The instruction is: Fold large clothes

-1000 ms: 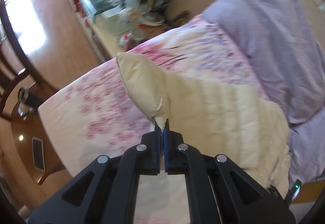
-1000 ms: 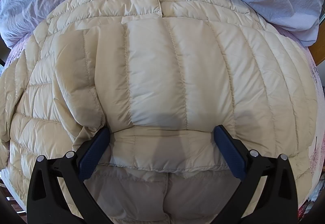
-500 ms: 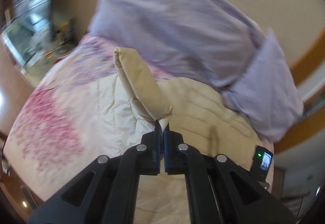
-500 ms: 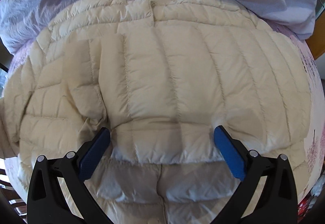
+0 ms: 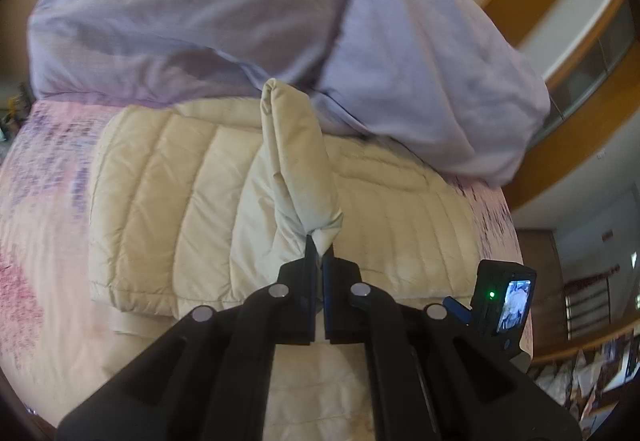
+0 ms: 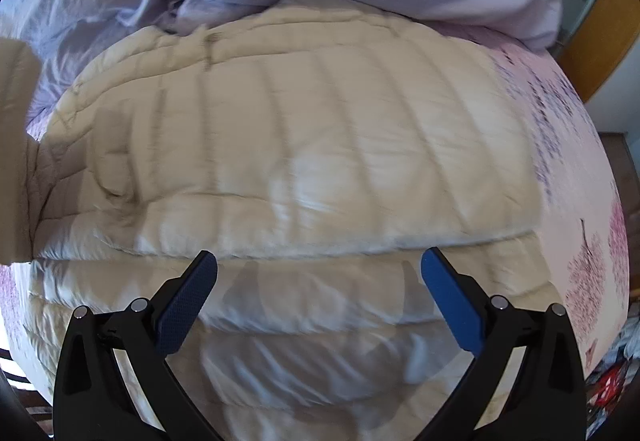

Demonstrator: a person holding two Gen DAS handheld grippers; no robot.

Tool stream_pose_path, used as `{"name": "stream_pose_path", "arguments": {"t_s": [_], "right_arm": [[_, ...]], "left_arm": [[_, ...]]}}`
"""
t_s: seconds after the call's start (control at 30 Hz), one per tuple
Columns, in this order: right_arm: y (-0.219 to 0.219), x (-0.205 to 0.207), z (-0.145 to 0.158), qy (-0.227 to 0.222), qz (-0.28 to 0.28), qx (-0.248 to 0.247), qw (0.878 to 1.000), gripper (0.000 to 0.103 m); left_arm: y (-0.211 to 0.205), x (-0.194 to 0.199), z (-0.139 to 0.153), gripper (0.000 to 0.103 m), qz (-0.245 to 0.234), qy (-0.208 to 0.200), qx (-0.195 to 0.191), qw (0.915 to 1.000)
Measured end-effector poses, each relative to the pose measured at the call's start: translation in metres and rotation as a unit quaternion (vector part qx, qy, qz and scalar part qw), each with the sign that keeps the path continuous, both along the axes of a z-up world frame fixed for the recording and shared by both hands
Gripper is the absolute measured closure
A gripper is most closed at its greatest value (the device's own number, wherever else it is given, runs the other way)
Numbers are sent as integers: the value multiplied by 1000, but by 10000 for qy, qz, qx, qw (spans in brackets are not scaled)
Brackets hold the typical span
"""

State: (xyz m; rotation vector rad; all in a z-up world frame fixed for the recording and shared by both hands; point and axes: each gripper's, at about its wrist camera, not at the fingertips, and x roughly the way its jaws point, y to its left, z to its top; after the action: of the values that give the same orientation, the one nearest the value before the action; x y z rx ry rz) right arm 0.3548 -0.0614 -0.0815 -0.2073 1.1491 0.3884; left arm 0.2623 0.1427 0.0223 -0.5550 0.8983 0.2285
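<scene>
Overhead, lifted sleeve pinched in left tool, above jacket.

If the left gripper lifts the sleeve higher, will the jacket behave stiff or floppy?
Probably floppy: the sleeve hangs in a soft fold from the left gripper. The quilted jacket looks puffy, so likely light. Its smooth shell may slip.

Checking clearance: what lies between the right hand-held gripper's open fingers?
Only the cream puffer jacket: its folded edge lies between the right hand-held gripper fingers, seen in the right wrist view.
</scene>
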Motion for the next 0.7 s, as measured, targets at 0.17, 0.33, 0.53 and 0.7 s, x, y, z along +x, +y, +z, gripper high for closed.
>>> {"name": "stream_pose_path", "arguments": {"t_s": [0.17,0.33,0.53,0.7], "right_arm": [[-25,-5,-7,-70,-209,-68,9997,1],[-50,-2,-8,-71,-413,-68,9991,1],[-66,3,-7,-105,-500,-58,9987,1],[-63,4,-2,-208,-427,-14,9989,1]], "left_arm": [[-29,23,-14,100,-393,102,-131,9991],[-53,42,-28,100,-638,236,-189,9975],[-67,54,-41,98,-768,399,-173,9961],[-59,49,-40,78,-683,398,-134,9968]]}}
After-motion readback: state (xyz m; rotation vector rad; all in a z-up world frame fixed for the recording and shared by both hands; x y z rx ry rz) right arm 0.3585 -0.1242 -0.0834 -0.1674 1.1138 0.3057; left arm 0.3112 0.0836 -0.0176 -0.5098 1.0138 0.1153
